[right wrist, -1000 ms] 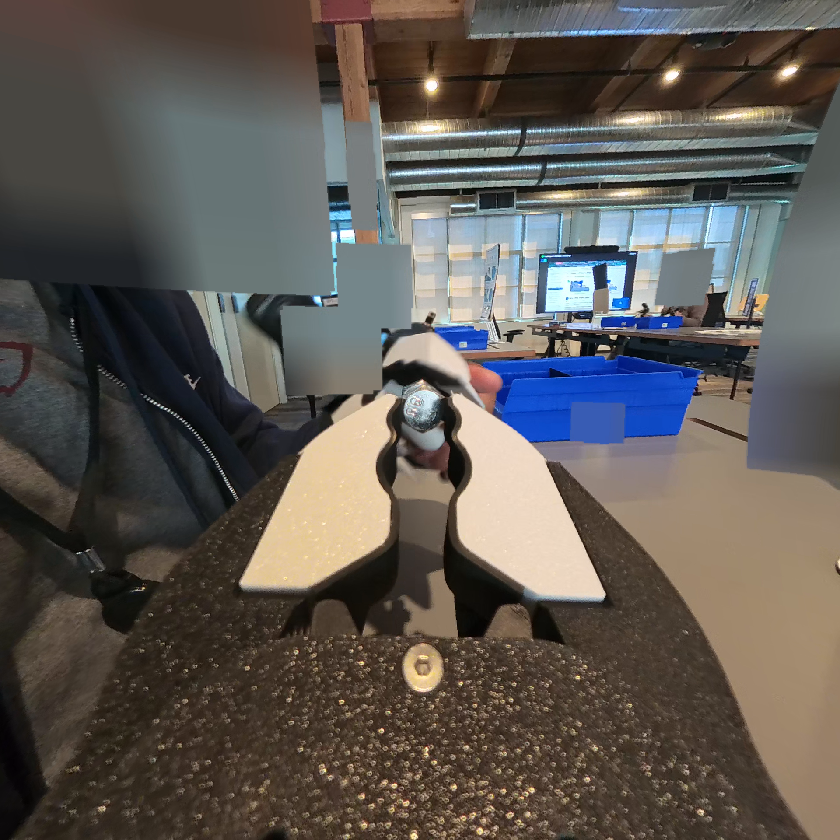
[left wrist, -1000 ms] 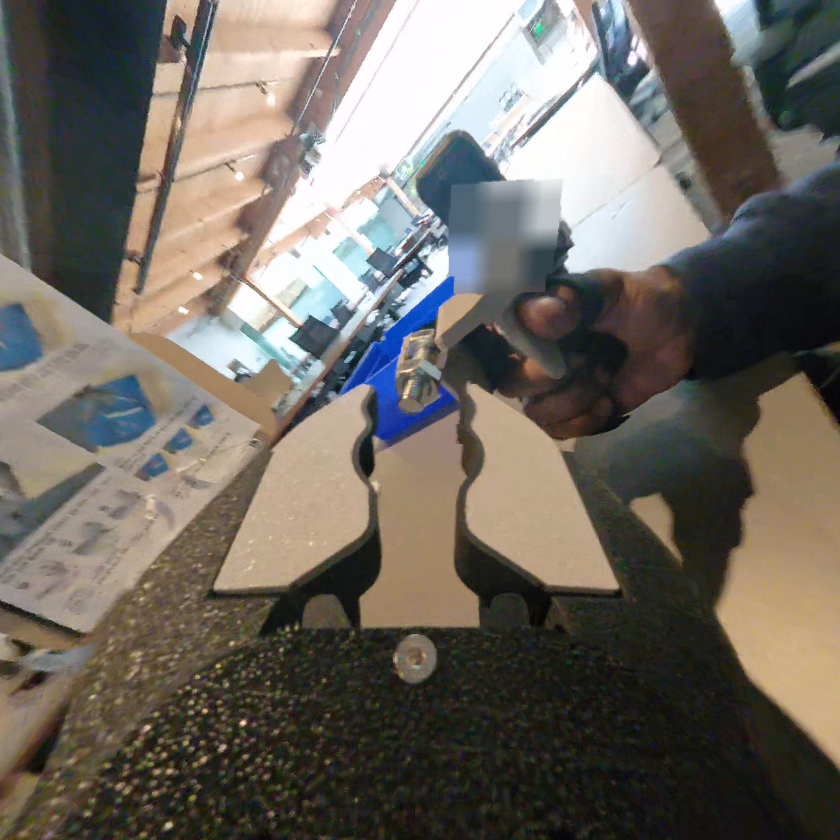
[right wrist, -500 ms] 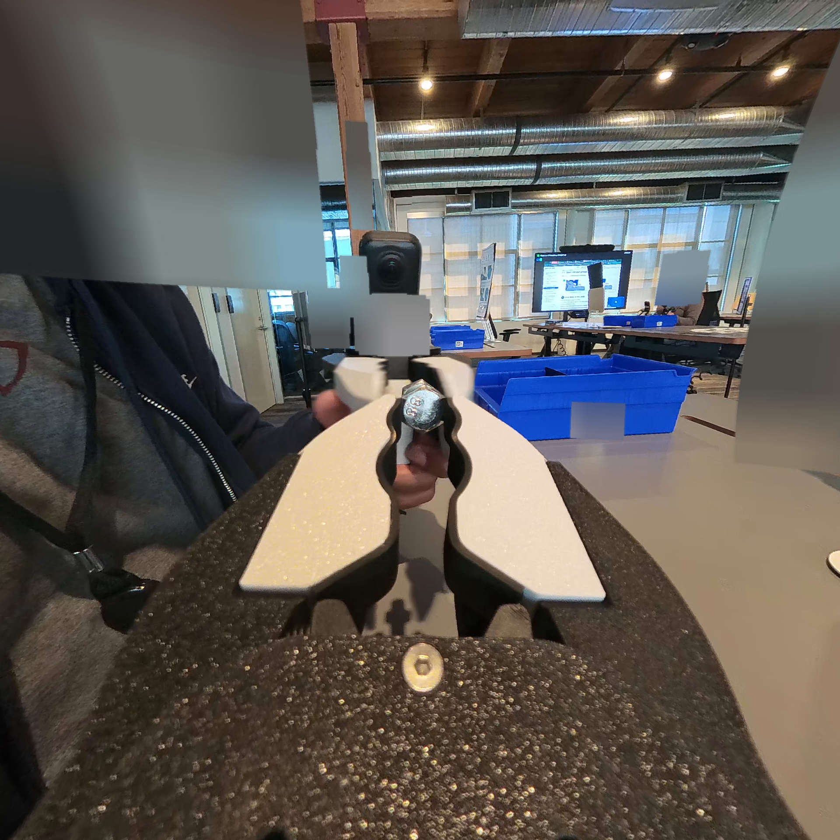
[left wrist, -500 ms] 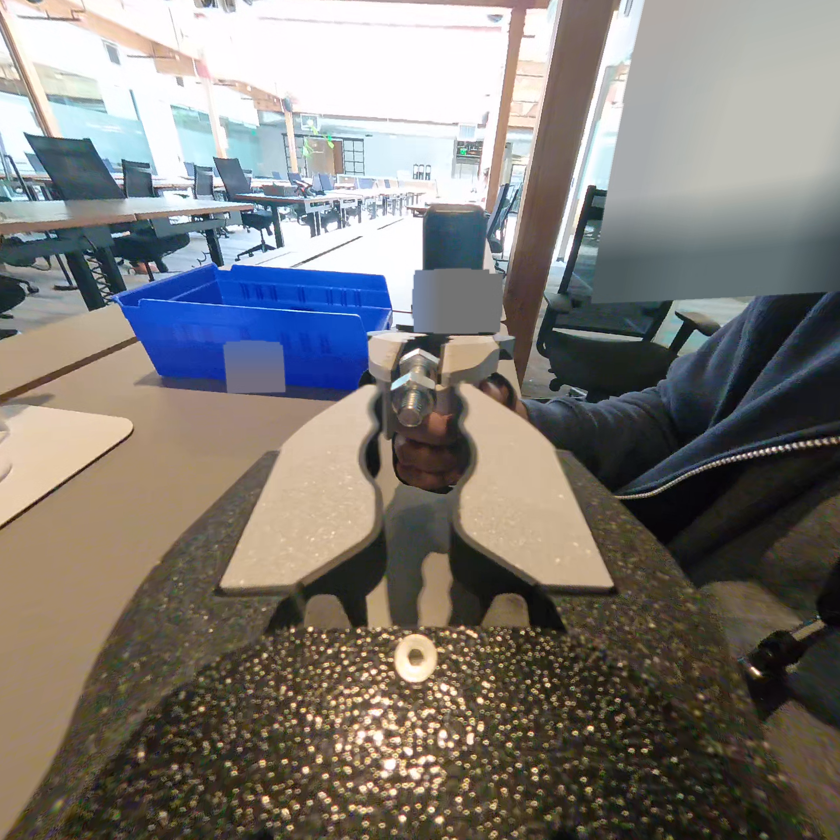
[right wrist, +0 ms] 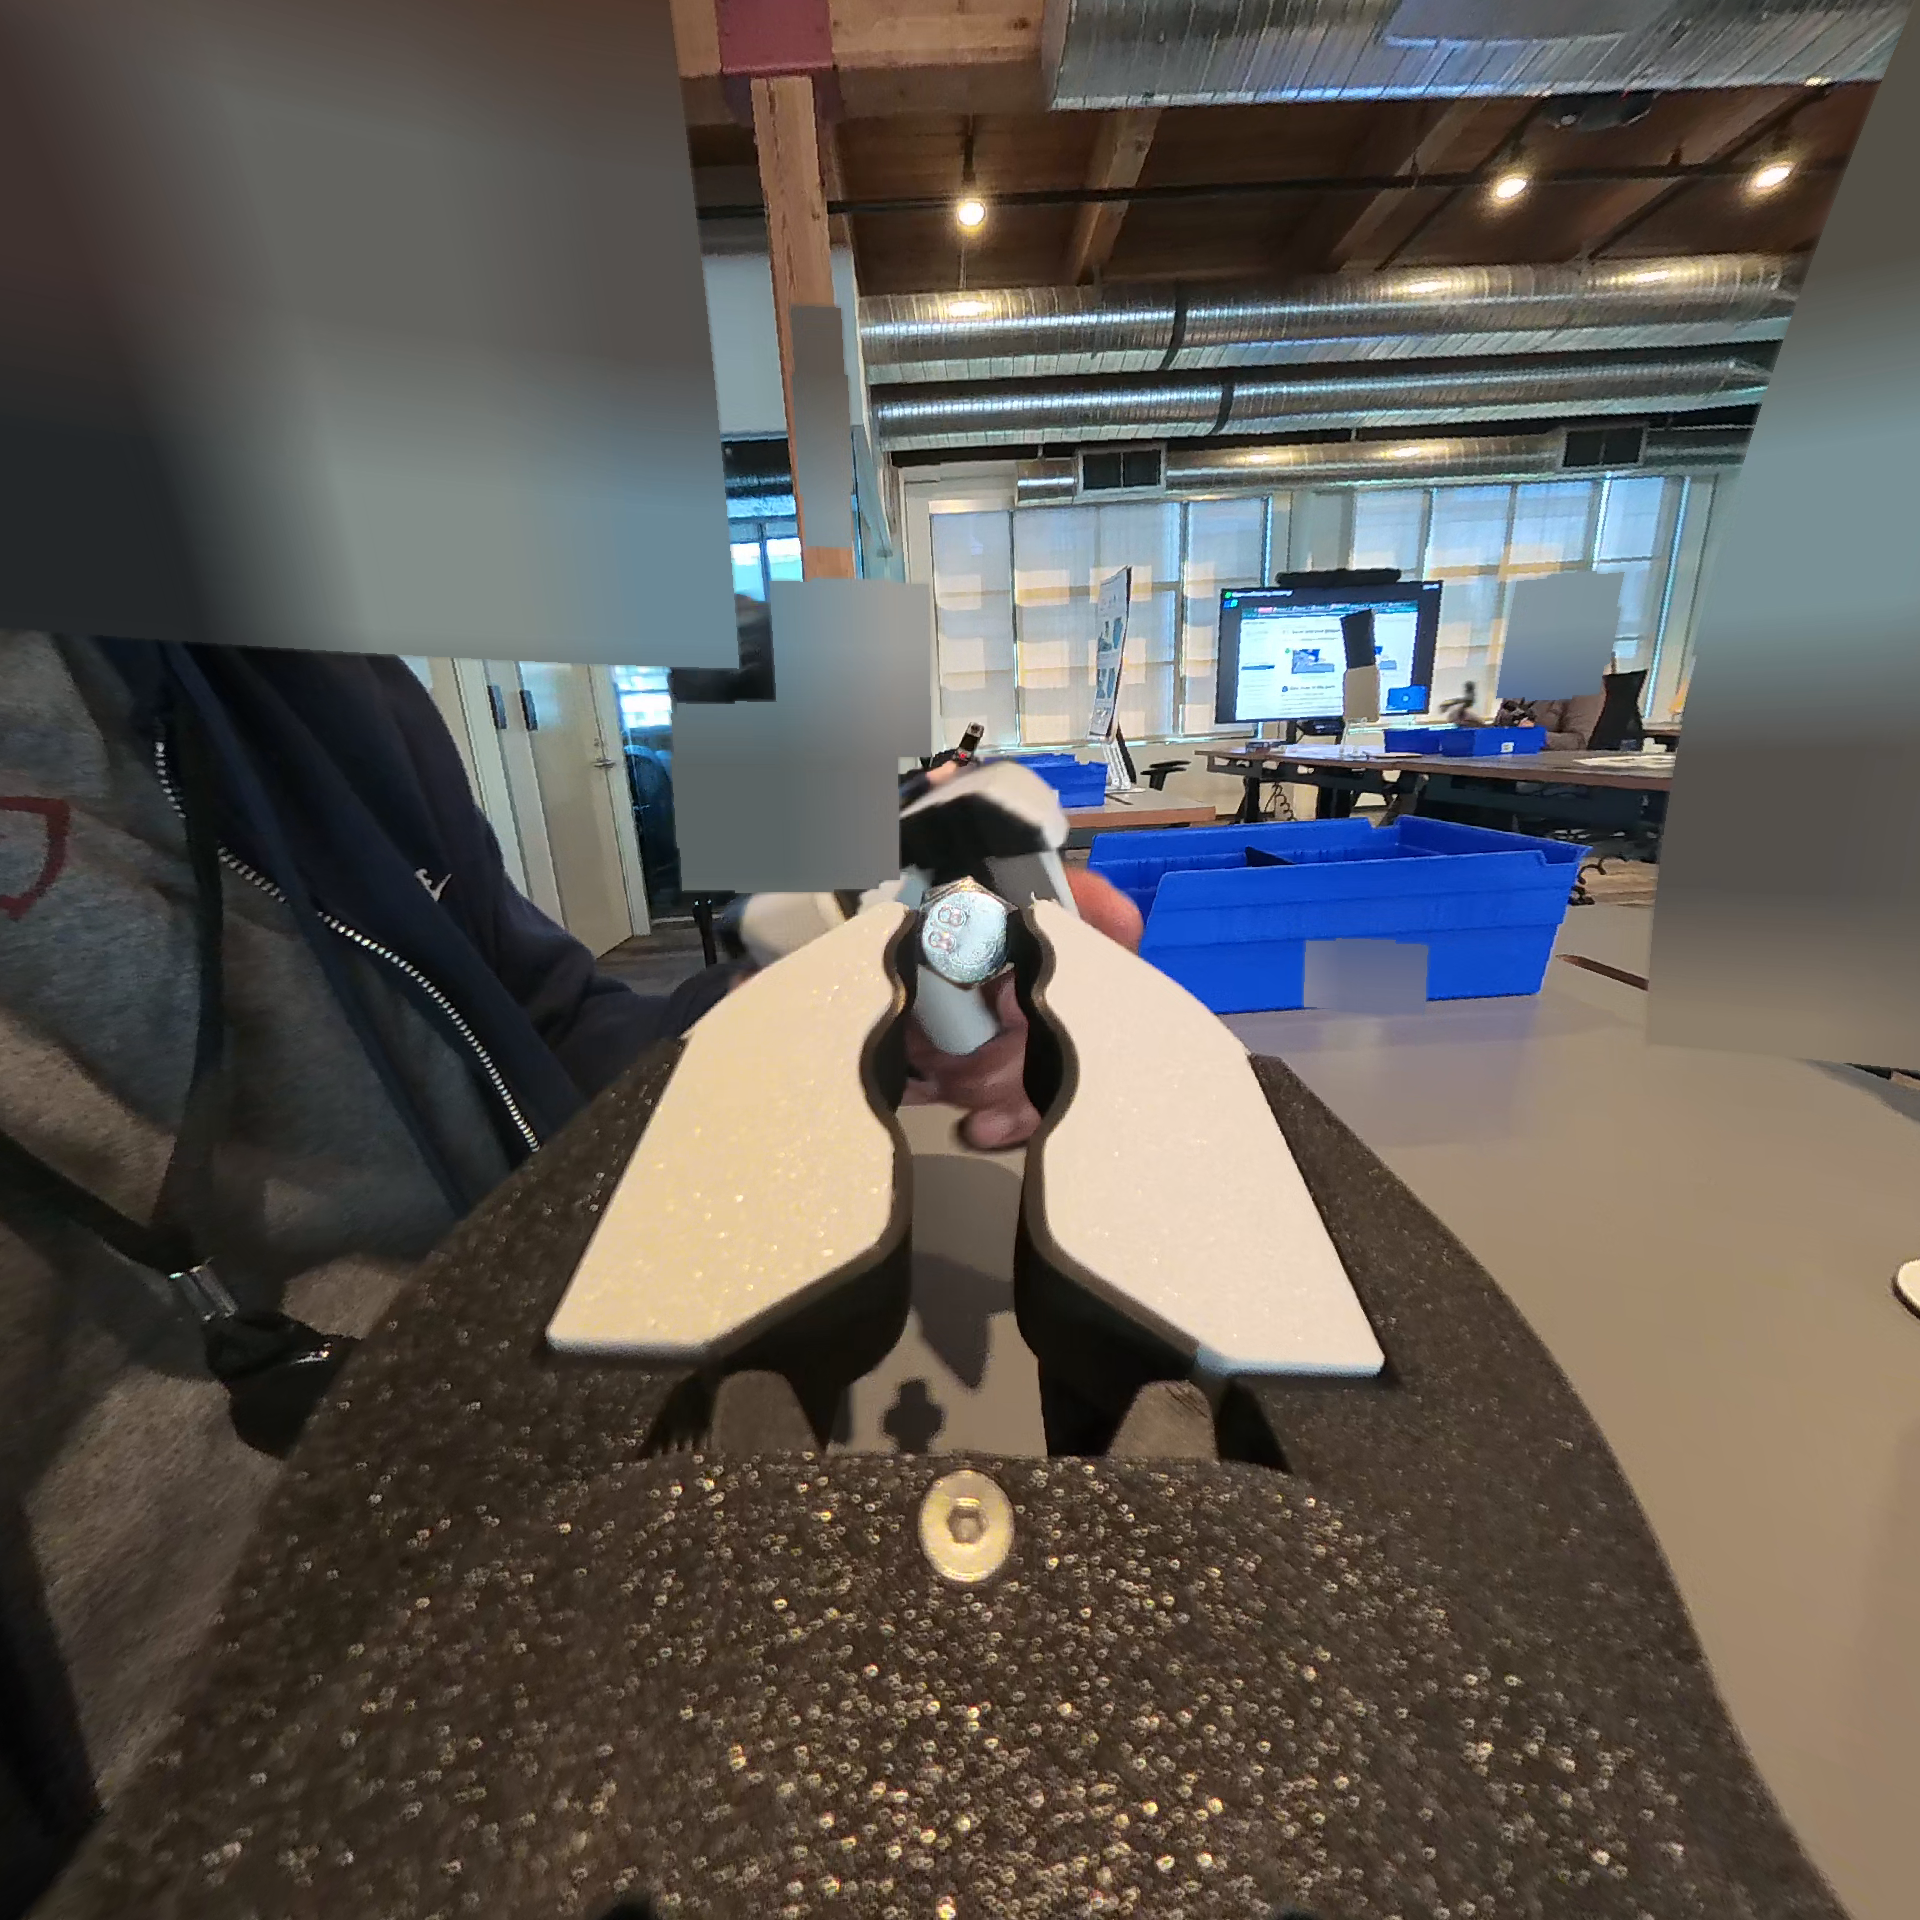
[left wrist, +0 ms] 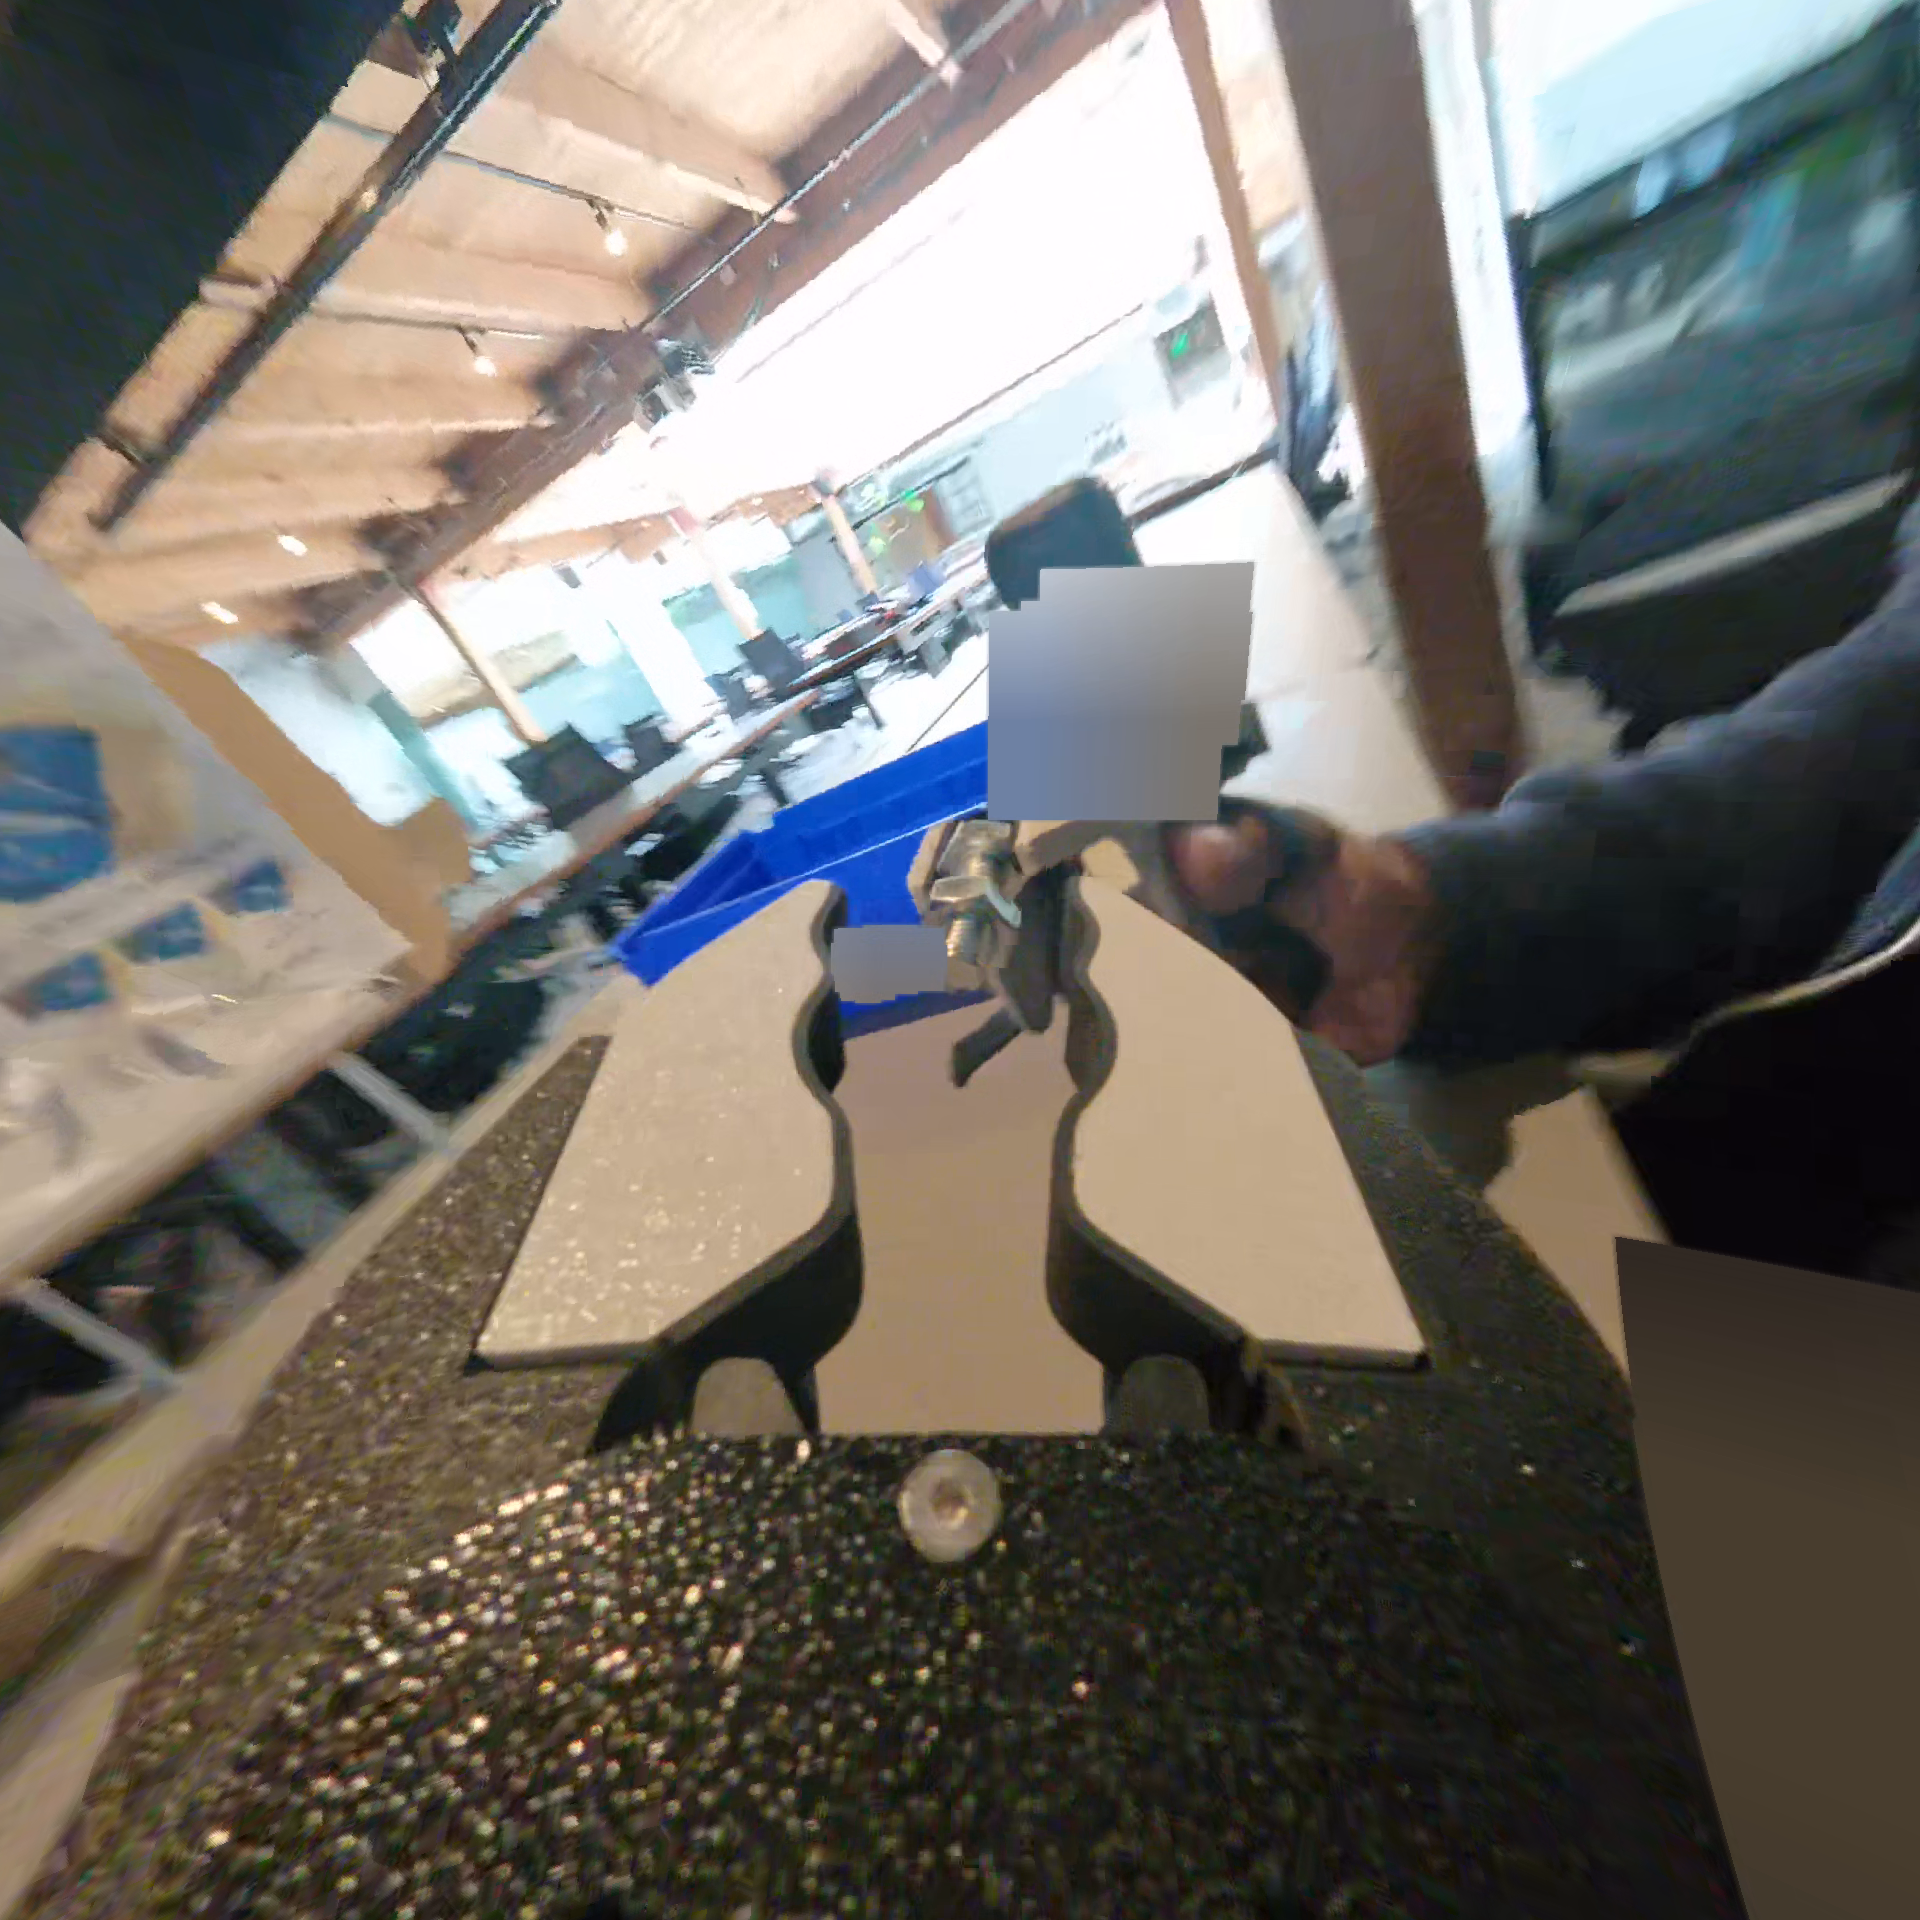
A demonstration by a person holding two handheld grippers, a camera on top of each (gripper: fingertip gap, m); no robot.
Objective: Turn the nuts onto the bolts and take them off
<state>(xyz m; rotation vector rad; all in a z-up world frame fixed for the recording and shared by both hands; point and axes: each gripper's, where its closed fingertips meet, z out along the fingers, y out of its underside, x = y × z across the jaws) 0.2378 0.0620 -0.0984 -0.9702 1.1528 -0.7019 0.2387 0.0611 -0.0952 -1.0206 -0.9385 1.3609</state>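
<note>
1. Silver metal, a hex-headed bolt [right wrist: 964, 930] sits clamped between the tips of the right tool [right wrist: 966, 935], head toward the camera.
2. Seen from the left wrist view, that right tool [left wrist: 1023, 904] is held by a hand [left wrist: 1299, 935] in a dark sleeve, and the bolt [left wrist: 971, 909] sticks out of its tips toward the left, blurred.
3. A nut [left wrist: 961, 883] appears to sit on the bolt's thread, though blur makes it hard to be sure.
4. The left tool [left wrist: 951, 940] stands with its fingers apart and nothing between them; the bolt lies just beyond its tips, near the right finger.
5. The left view is tilted and smeared with motion.
6. From the right wrist view, the left tool [right wrist: 982, 831] shows just behind the bolt, partly hidden.
7. A blue bin [right wrist: 1340, 914] rests on the grey bench [right wrist: 1558, 1195] to the right, well apart from the tools.
8. The person's grey and navy zipped jacket [right wrist: 260, 987] fills the left of the right view.
</note>
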